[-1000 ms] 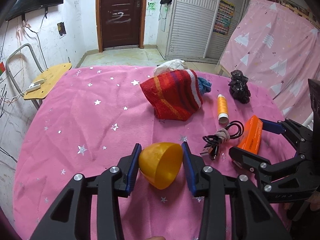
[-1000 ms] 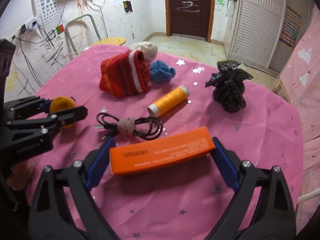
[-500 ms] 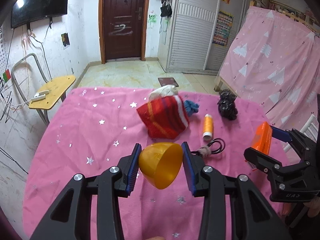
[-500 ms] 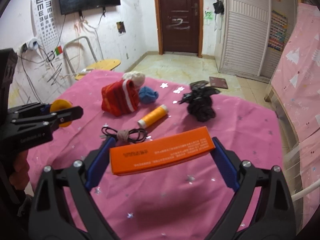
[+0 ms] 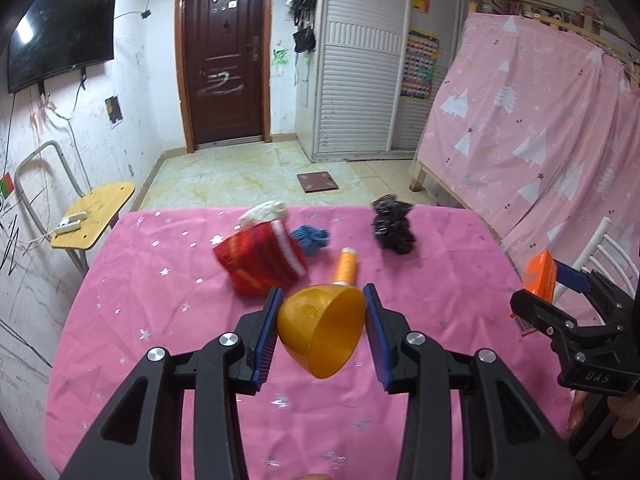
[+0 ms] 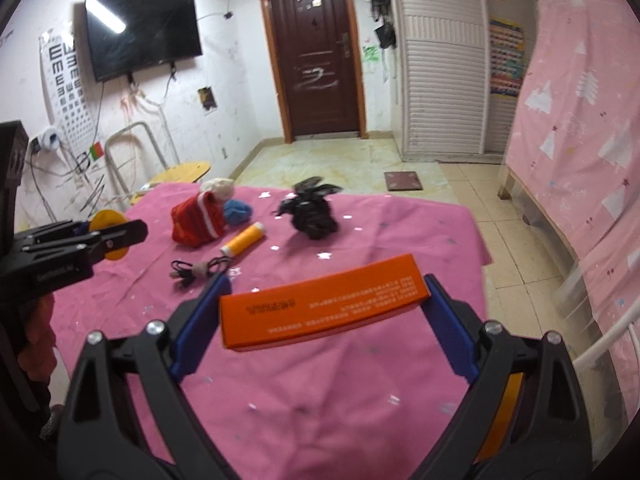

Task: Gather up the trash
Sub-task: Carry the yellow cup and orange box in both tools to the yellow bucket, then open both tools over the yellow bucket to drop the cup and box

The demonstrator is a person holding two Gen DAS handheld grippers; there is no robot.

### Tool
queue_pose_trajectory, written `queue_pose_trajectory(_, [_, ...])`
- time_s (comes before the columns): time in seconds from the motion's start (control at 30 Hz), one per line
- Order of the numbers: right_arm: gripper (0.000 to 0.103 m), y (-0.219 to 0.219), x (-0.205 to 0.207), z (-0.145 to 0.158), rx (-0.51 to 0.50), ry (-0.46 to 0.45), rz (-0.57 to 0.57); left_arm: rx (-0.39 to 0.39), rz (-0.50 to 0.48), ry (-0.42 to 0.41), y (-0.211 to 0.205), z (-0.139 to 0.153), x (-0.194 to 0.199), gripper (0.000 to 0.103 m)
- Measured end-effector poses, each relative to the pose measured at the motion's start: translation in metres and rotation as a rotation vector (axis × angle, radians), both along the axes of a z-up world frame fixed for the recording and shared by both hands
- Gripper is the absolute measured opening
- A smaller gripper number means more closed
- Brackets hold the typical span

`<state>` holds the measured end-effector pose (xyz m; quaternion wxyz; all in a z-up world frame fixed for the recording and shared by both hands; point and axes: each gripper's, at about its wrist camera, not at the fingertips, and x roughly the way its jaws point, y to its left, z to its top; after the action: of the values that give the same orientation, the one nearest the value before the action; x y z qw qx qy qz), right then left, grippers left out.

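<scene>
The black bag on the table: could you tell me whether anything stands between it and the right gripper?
Yes: the right gripper is already shut on an orange box, so the box fills it. Beyond that, only bare pink cloth lies before the black bag.

Both the left gripper (image 5: 322, 330) with its orange cup (image 5: 322, 330) and the right gripper (image 6: 322, 314) with its orange box (image 6: 322, 312) have lifted off the pink table (image 6: 360, 380).

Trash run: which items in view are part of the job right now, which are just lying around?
In the job:
- yellow plastic half-shell, clamped in left tool
- long orange cardboard box, clamped in right tool

Lying on the pink cloth:
- red striped knit sock
- yellow thread spool
- crumpled black plastic bag
- black cable
</scene>
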<state>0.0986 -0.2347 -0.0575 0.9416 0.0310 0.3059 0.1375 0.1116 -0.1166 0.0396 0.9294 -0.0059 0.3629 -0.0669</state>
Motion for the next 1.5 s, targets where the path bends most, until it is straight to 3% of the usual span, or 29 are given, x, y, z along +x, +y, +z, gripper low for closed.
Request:
queue_pose_trajectory(0.63, [0.091,-0.129,-0.051,-0.029,0.044,0.011,-0.225,0.002,-0.166,-0.005,-0.113,0.01,-0.012,0.033])
queue_pose_trajectory(1.03, [0.091,-0.166,-0.062,-0.052,0.058,0.052,-0.291,-0.024,-0.295,0.004,-0.187,0.011,-0.019,0.033])
queue_pose_trajectory(1.13, [0.095,-0.174,-0.062,-0.056,0.071,0.061,-0.301,-0.039,-0.325,0.005,-0.199,0.009,-0.02,0.033])
queue_pose_trajectory(1.3, [0.096,-0.182,-0.068,-0.054,0.094,0.046,-0.309,-0.061,-0.376,0.012,-0.221,0.007,-0.021,0.033])
queue_pose_trajectory(1.5, [0.096,-0.21,-0.082,-0.048,0.138,0.005,-0.397,-0.108,-0.441,0.041,-0.242,0.0,-0.02,0.034])
